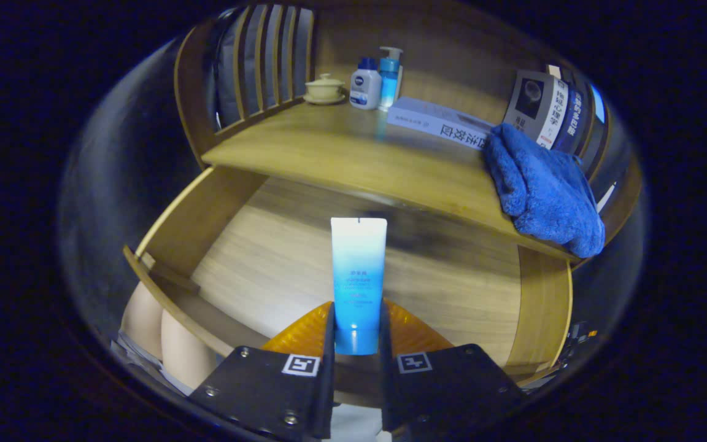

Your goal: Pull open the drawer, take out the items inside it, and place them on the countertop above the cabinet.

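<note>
Now the gripper [357, 328] has its 2 fingers closed against the lower end of a soft plastic tube fading from white to blue [358, 276], which stands upright above the open wooden drawer [255, 264]; its print is probably text, too blurred to read.

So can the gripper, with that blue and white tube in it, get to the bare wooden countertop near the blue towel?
Probably yes: the gripper is shut on the tube, above the open drawer, nothing between.
</note>
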